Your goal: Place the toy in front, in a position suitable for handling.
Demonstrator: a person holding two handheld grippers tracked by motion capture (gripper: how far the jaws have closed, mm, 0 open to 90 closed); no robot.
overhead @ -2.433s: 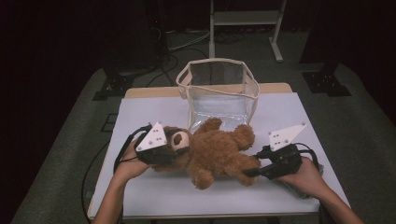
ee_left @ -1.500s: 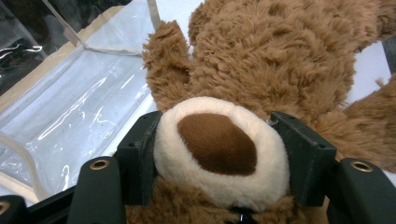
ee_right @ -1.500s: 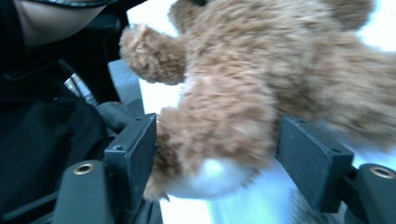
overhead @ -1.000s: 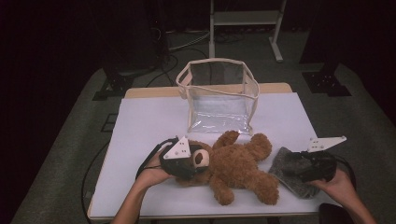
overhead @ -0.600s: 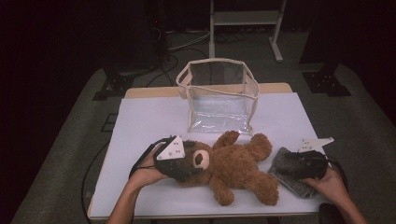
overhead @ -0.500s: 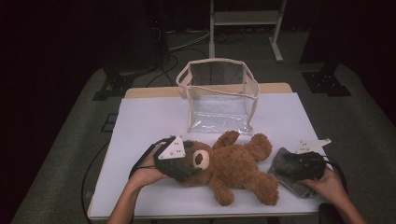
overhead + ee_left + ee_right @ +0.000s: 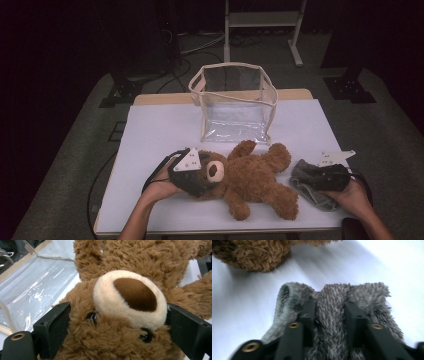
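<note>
From the high view, a brown teddy bear (image 7: 247, 177) lies on its back on the white surface (image 7: 160, 125), in front of a clear bag (image 7: 235, 102). The left gripper (image 7: 192, 175) sits at the bear's head; the right gripper (image 7: 325, 175) rests on a grey cloth (image 7: 310, 187) just beside the bear's foot.

In the left gripper view, the jaws, having just been opening, stand wide on either side of the bear's head (image 7: 117, 315), with its fur against them.

In the right gripper view, the jaws have just been closing and pinch a fold of the grey cloth (image 7: 332, 315) between them.
</note>
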